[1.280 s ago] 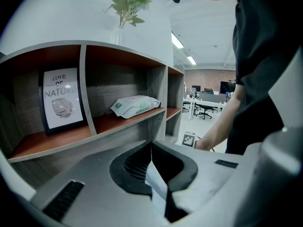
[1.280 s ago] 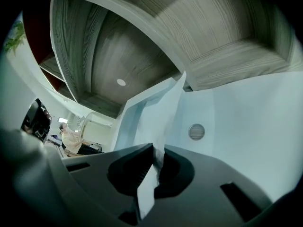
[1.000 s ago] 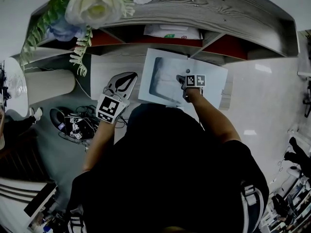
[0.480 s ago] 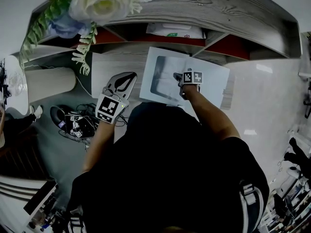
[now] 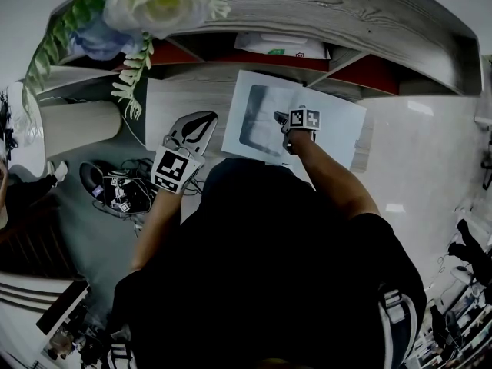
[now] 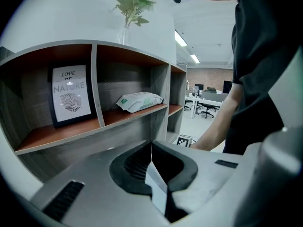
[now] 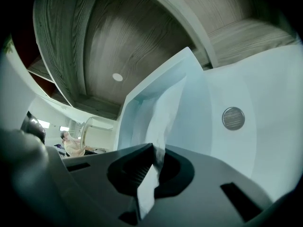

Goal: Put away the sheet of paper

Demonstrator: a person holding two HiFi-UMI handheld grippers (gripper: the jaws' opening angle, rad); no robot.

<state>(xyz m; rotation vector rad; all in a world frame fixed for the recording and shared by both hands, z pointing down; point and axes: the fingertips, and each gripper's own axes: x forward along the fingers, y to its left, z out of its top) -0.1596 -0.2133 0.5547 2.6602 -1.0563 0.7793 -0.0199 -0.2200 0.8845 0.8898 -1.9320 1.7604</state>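
My right hand-held gripper (image 5: 281, 120), clamped on the sheet of paper (image 5: 338, 129), has edged it up-frame toward the shelf (image 5: 346, 14); stowing pending.

The framed print (image 6: 71, 96) in the left bay of the shelf (image 6: 61, 143) reads "LOVE OF NATURE" above a leaf drawing. The white pack (image 6: 139, 100) one bay along has a green label, too small to read. The left gripper (image 5: 206, 120) and right gripper (image 5: 279, 118) carry black-and-white square markers, without letters.
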